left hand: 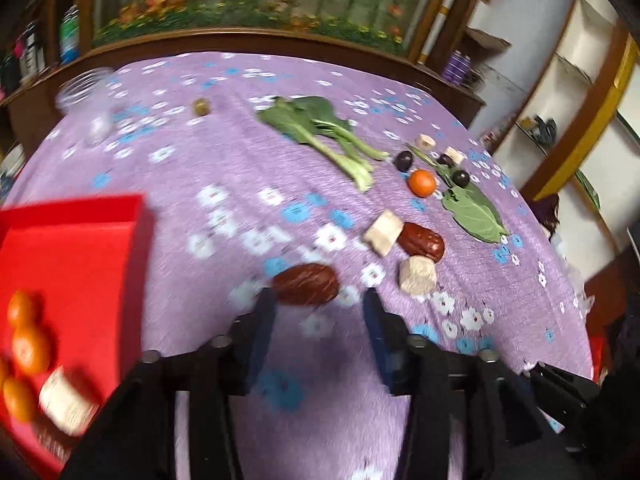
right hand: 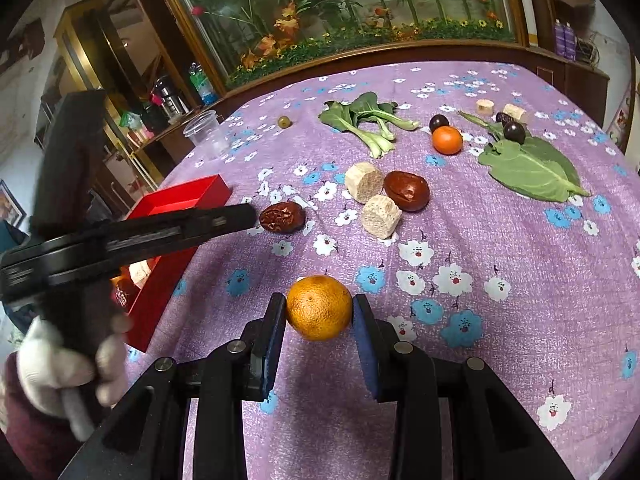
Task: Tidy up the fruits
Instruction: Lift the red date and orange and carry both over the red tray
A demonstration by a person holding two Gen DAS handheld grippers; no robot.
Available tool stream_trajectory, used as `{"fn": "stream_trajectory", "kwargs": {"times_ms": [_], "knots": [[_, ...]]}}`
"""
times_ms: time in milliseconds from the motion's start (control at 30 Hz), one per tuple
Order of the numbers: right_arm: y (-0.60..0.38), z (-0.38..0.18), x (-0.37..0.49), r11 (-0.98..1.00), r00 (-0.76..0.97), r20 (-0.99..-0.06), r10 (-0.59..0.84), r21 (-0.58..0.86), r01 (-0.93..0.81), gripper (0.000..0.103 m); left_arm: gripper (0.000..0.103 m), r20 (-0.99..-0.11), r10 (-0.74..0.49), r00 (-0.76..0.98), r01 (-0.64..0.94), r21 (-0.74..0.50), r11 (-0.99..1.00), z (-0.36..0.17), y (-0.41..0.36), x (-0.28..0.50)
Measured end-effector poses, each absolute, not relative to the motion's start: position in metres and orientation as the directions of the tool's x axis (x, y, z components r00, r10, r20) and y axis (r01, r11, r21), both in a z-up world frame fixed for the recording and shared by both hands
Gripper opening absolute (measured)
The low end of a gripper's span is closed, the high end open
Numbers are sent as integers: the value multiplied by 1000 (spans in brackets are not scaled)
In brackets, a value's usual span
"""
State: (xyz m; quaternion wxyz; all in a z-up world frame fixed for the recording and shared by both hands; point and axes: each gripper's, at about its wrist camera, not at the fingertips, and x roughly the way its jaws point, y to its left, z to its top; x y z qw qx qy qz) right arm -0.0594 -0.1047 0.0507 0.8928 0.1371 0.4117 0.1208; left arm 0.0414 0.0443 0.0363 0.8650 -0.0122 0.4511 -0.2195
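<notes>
1. A mandarin orange (right hand: 319, 307) is clamped between the blue-padded fingers of the right gripper (right hand: 319, 312); its skin is bright orange, dimpled and slightly glossy, with a small dark navel spot facing the camera.
2. The left gripper (left hand: 318, 300) is seen with its jaws spread wide and nothing between them, above the purple floral tablecloth (left hand: 224, 160); in the right wrist view it is seen at 9 o'clock, gripped by a white-gloved hand (right hand: 68, 372).
3. A wrinkled, dark red jujube (left hand: 306, 283) lies just beyond the left fingertips, at about 12 o'clock from them.
4. A red tray (left hand: 80, 248) is placed at 8 o'clock in the left view; three small oranges (left hand: 28, 350) and a pale cut cylinder (left hand: 66, 402) are held in it, all motion-blurred.
5. At 1 o'clock a second, smoother jujube (right hand: 407, 191) is flanked by two pale, fibrous cut chunks (right hand: 380, 210).
6. Farther back, another orange (right hand: 447, 140), dark plums (right hand: 514, 131), bok choy (right hand: 368, 120) and a broad green leaf (right hand: 532, 168) are spread over the cloth.
7. A clear plastic cup (right hand: 205, 130) and a small green fruit (right hand: 284, 122) are seen toward 11 o'clock.
</notes>
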Motion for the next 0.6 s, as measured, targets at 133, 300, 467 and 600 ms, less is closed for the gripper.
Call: {"fn": "stream_trajectory", "kwargs": {"times_ms": [133, 300, 467, 600], "knots": [[-111, 44, -56, 918, 616, -701, 360, 385, -98, 37, 56, -804, -349, 480, 370, -175, 912, 21, 32, 57], [-115, 40, -54, 912, 609, -702, 369, 399, -92, 37, 44, -824, -310, 475, 346, -149, 926, 11, 33, 59], [-113, 41, -54, 913, 609, -703, 368, 397, -93, 37, 44, -791, -364, 492, 315, -229, 921, 22, 51, 50], [-107, 45, -55, 916, 612, -702, 365, 387, -103, 37, 44, -743, -405, 533, 295, -285, 912, 44, 71, 31]]}}
